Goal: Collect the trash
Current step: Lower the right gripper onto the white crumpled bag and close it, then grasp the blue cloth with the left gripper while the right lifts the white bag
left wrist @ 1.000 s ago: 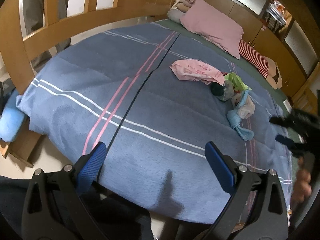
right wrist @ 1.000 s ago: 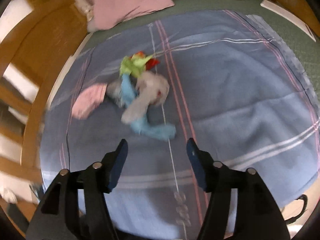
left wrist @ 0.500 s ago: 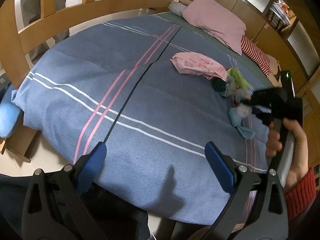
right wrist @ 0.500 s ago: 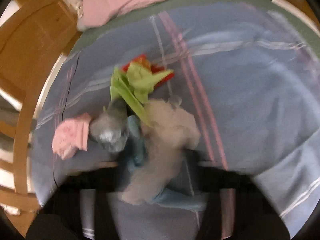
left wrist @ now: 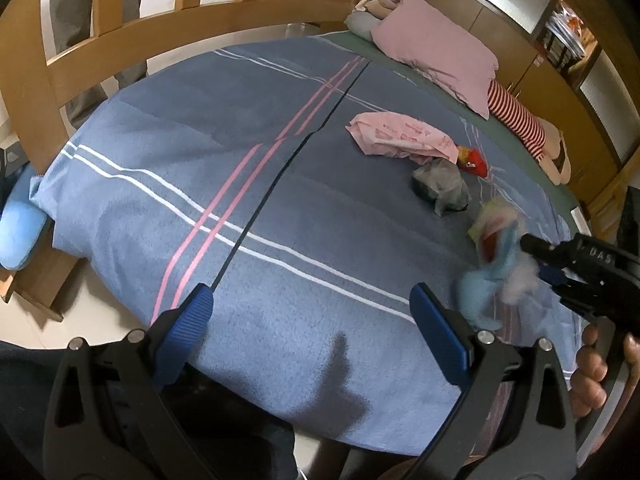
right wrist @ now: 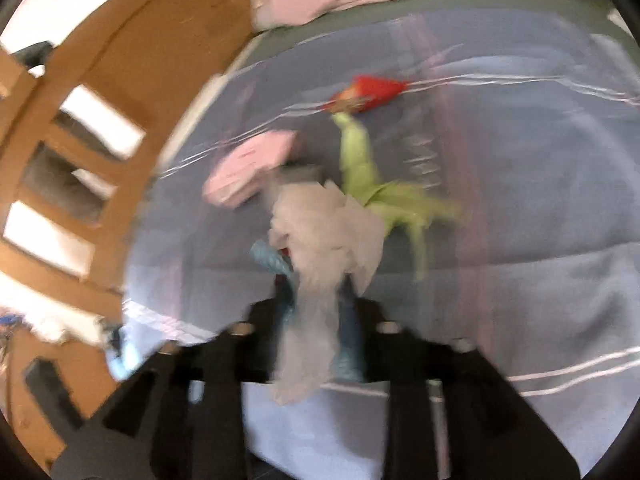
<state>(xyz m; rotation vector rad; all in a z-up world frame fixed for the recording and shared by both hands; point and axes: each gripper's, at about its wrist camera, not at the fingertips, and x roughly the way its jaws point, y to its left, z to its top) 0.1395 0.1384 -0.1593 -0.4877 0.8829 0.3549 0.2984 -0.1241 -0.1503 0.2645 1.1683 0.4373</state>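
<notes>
Right tongs (right wrist: 320, 300) clenched on a crumpled white, blue and green wrapper bundle (right wrist: 324, 236), near right over the blue striped bed (left wrist: 240, 152); left tongs (left wrist: 308, 316) released, the grey crumpled bag (left wrist: 440, 186) lying far-right of them.

Matt cloth blanket (left wrist: 280, 184); wood bed frame (left wrist: 132, 40); crinkled plastic bag (left wrist: 442, 184).

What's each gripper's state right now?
Left gripper: open, empty.
Right gripper: shut on trash clump.
</notes>
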